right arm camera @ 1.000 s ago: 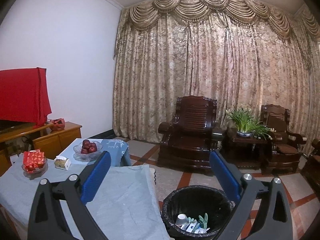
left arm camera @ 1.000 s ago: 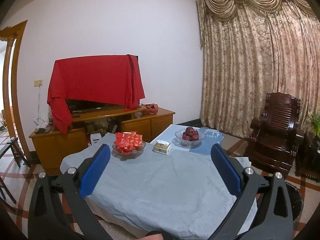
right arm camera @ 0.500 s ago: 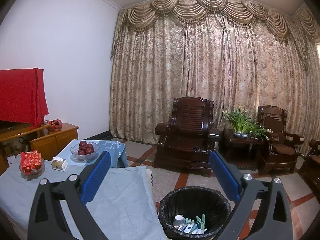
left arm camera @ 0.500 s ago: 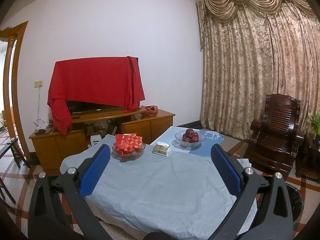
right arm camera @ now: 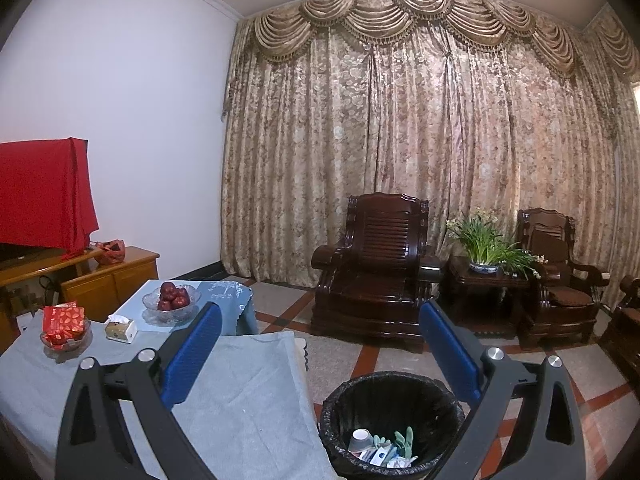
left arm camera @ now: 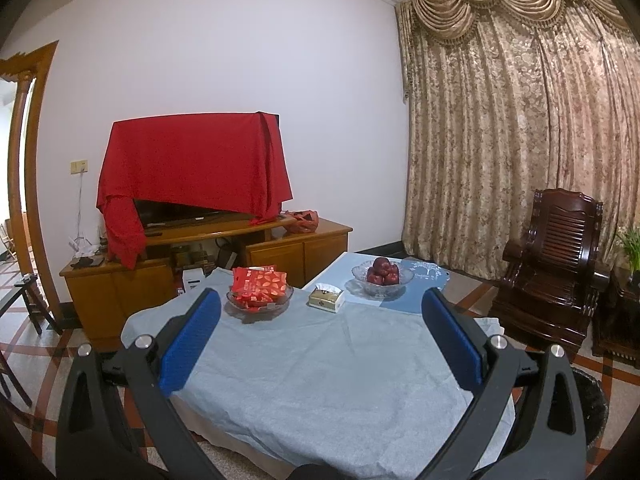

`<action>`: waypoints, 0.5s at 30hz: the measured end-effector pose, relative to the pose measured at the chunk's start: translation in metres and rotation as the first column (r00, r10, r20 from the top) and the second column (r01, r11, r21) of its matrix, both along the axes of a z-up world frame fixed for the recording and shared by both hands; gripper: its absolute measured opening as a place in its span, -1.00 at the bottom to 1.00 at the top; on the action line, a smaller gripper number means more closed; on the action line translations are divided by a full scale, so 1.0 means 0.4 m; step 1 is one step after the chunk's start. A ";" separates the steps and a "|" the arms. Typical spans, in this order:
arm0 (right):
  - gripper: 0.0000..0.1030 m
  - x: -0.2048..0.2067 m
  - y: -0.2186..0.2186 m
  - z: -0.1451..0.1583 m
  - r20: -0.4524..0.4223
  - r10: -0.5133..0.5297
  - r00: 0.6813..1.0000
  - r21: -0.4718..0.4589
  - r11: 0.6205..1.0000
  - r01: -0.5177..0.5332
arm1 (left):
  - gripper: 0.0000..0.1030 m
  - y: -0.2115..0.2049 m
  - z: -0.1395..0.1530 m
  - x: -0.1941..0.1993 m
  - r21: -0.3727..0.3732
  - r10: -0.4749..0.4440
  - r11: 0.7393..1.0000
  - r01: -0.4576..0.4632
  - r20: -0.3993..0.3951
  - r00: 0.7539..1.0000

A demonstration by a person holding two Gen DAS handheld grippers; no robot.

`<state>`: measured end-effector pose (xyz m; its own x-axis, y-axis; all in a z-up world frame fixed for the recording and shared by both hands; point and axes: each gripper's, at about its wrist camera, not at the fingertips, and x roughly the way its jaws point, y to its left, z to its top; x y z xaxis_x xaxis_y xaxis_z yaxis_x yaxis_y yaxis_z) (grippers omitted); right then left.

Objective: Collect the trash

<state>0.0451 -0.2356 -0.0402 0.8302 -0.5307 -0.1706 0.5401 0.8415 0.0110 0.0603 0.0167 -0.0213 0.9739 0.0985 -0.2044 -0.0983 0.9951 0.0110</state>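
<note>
A black-lined trash bin (right arm camera: 394,396) stands on the floor beside the table, low in the right wrist view. Inside it lie a paper cup (right arm camera: 361,438), green gloves (right arm camera: 403,442) and some wrappers. My right gripper (right arm camera: 320,316) hovers open above and before the bin, nothing between its blue pads (right arm camera: 192,354). My left gripper (left arm camera: 322,300) is open over the grey-blue tablecloth (left arm camera: 320,364), empty. The bin's edge (left arm camera: 592,404) peeks in at the lower right of the left wrist view.
On the table sit a glass bowl of red packets (left arm camera: 259,290), a tissue box (left arm camera: 327,298) and a bowl of apples (left arm camera: 383,274). A TV under red cloth (left arm camera: 192,168) stands on a wooden cabinet (left arm camera: 208,260). Dark wooden armchairs (right arm camera: 376,268) and a potted plant (right arm camera: 486,246) line the curtain.
The right wrist view has shifted slightly, so the bin shows more of its contents and the table objects sit further left. Both grippers stay open and empty.
</note>
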 end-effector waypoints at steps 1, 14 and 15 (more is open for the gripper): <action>0.88 0.000 0.001 -0.001 0.000 -0.001 1.000 -0.001 1.000 0.001 | 0.90 0.002 -0.001 0.000 -0.003 -0.003 1.000 0.003 0.000 1.000; 0.88 0.002 0.003 0.000 -0.001 -0.003 1.000 0.001 1.000 0.003 | 0.90 0.006 -0.003 0.004 -0.002 -0.002 1.000 0.002 0.001 1.000; 0.88 0.002 0.004 0.000 0.000 -0.003 1.000 0.000 1.000 0.003 | 0.90 0.005 -0.003 0.003 0.000 0.000 1.000 0.000 0.001 1.000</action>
